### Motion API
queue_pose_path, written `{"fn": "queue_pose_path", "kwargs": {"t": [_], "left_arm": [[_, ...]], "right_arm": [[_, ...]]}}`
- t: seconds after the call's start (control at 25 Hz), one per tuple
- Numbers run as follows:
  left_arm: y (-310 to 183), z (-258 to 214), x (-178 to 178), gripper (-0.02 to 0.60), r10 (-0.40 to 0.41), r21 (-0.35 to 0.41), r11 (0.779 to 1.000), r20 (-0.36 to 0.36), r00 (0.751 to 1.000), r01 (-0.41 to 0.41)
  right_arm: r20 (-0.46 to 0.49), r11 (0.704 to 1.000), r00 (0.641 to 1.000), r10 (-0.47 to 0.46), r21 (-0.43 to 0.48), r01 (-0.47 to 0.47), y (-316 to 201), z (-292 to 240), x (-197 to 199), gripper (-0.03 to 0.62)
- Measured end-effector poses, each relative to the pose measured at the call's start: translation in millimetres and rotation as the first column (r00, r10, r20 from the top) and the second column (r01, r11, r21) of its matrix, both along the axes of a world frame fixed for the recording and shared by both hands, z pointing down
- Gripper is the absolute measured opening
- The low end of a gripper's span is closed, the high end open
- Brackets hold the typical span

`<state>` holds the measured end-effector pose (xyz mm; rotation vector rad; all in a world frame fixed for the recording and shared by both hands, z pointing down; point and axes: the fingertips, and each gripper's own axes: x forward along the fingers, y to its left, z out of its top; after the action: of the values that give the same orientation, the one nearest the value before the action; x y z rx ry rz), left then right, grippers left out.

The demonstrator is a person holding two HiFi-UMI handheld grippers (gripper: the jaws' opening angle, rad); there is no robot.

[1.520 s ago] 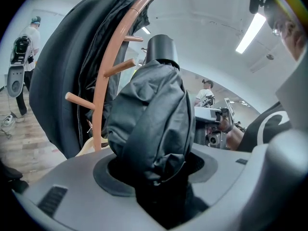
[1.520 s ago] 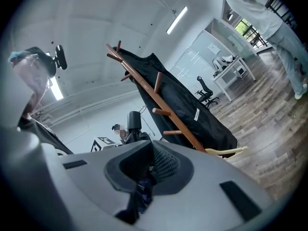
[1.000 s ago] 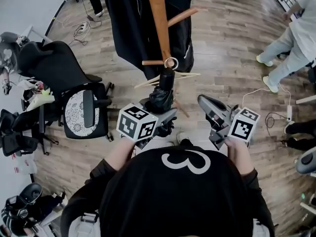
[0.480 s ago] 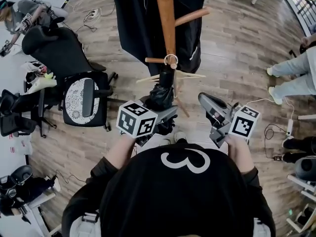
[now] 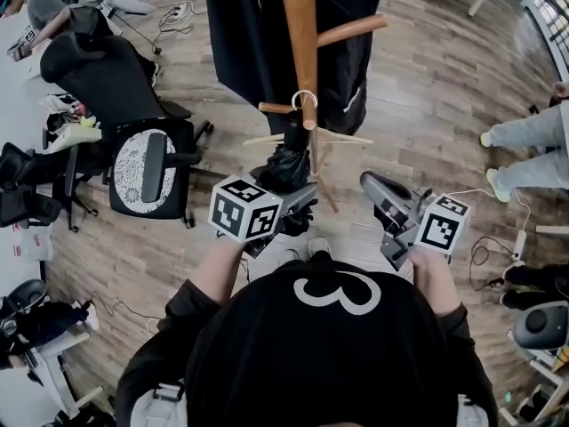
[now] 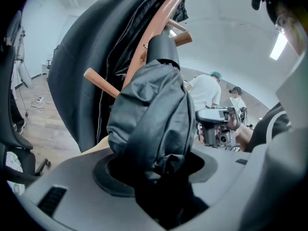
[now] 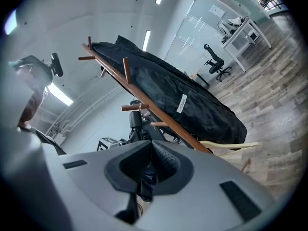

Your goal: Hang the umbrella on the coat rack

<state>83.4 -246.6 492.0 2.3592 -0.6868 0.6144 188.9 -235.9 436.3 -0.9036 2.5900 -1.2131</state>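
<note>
- The left gripper (image 5: 286,201) is clenched on the folded black umbrella (image 5: 286,165); in the left gripper view the bunched fabric is seen pinched between the jaws, with the rest of the canopy bulging above them
- The umbrella is held upright just in front of the wooden coat rack (image 5: 300,34), its dark handle end pointing up towards a short peg (image 5: 277,108) on the left side of the pole
- A metal ring (image 5: 305,100) at the top of the umbrella is seen at the inner end of that peg, right against the pole; in the right gripper view it appears looped over the peg
- The right gripper (image 5: 369,183) is held apart from the umbrella, to its right, and its ribbed pads are pressed together with nothing gripped between them
- A black coat (image 5: 244,34) is draped over the far side of the rack, and a pale hanger (image 5: 347,136) is seen low beside the pole
- An office chair (image 5: 147,176) is parked on the wooden floor (image 5: 418,87) to the left of the rack
- A person's legs (image 5: 524,145) are seen at the right edge of the floor
</note>
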Motion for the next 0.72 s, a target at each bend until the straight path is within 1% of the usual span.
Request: {"fn": "queue_pose_path", "kwargs": {"t": [0.24, 0.48, 0.72], "left_arm": [[-8, 12, 6, 0.272, -0.016, 0.012, 1.000, -0.025, 1.000, 0.016], [-21, 25, 4, 0.273, -0.030, 0.025, 0.999, -0.058, 0.998, 0.032], [-32, 37, 3, 0.273, -0.040, 0.073, 0.996, -0.033, 0.999, 0.043]], "right_arm": [[-0.031, 0.999, 0.999, -0.033, -0.005, 0.032, 0, 9, 0, 0.028], [-0.065, 0.999, 0.997, -0.038, -0.009, 0.038, 0, 12, 1, 0.028], [-0.083, 0.999, 0.996, -0.040, -0.002, 0.040, 0, 12, 5, 0.028]]}}
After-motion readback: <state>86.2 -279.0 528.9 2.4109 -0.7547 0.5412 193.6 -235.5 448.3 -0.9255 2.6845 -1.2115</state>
